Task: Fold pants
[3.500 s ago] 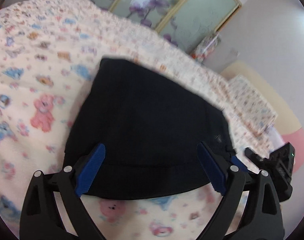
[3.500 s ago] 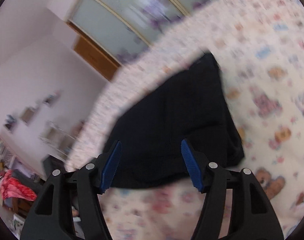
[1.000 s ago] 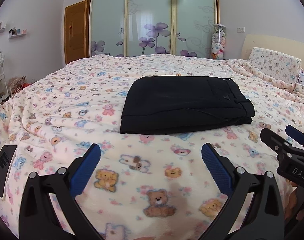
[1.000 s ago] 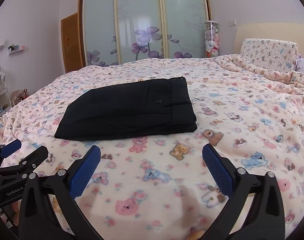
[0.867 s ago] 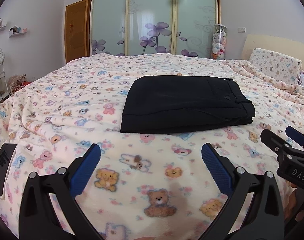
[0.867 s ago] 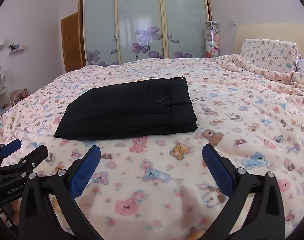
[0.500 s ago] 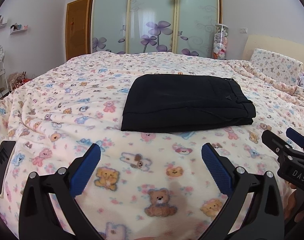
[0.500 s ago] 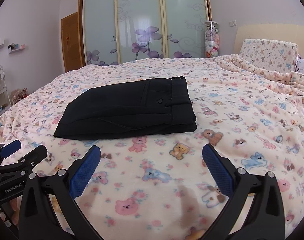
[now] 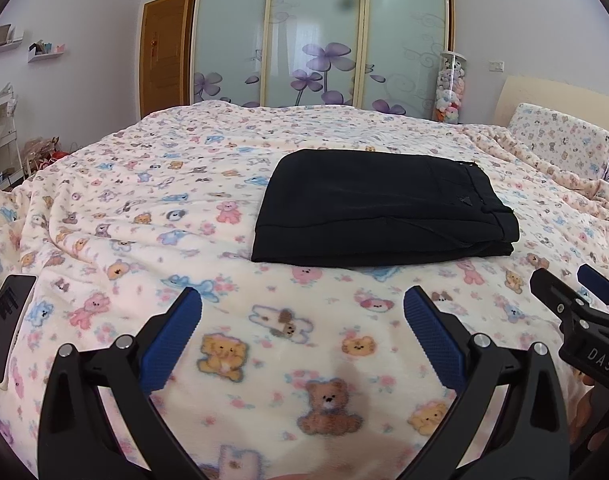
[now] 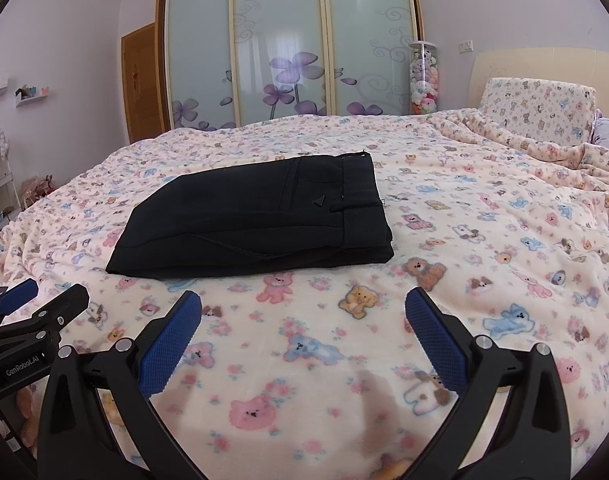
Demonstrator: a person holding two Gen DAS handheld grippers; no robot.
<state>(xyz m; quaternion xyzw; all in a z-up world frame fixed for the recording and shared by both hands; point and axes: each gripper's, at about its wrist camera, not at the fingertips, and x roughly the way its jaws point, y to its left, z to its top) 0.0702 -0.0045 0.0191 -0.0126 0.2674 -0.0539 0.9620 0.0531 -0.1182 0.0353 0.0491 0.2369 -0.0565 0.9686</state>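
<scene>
Black pants [image 9: 380,210] [image 10: 256,224] lie folded into a flat rectangle in the middle of the bed, waistband toward the right. My left gripper [image 9: 302,316] hangs open above the blanket, well short of the pants' near edge, with nothing between its blue pads. Beside it, my right gripper [image 10: 303,314] is also open and empty, just as far back from the pants. Each gripper shows at the edge of the other's view: the right gripper [image 9: 580,300] at the right side, the left gripper [image 10: 32,304] at the left side.
The bed is covered by a cream blanket [image 9: 136,208] printed with teddy bears. A phone [image 9: 6,320] lies near the bed's left edge. A pillow [image 10: 540,108] leans on the headboard at the right. Sliding wardrobe doors [image 10: 288,48] stand behind the bed.
3.5 s ago both grippers hovered right over the pants; they have since pulled back and levelled out. Over the last second only a slight drift shows; the pants lie still.
</scene>
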